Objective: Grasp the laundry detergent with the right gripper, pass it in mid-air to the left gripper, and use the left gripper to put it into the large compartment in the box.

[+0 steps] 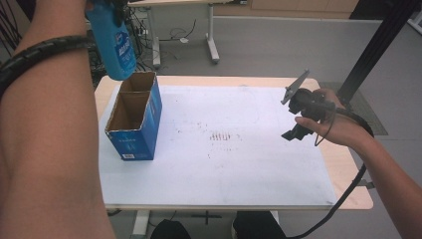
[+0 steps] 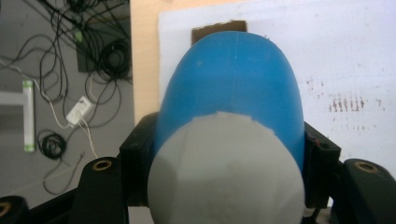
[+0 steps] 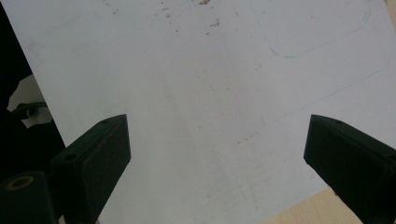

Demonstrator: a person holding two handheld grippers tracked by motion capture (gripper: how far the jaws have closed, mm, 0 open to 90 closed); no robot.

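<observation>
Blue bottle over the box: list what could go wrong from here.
1. The blue bottle hangs over the far compartment of the cardboard box, near its back edge; lowered off-centre, it may catch the rim or the divider.
2. The left gripper clamps the bottle's rounded sides, so it could slip or twist in the jaws.
3. The box stands free, and the right gripper hovers open far away; a bump may tip or shove it.

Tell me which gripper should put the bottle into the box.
Left. The left gripper already clamps the blue bottle right above the open box. The right gripper is open and empty, over the mat's far right side.
</observation>
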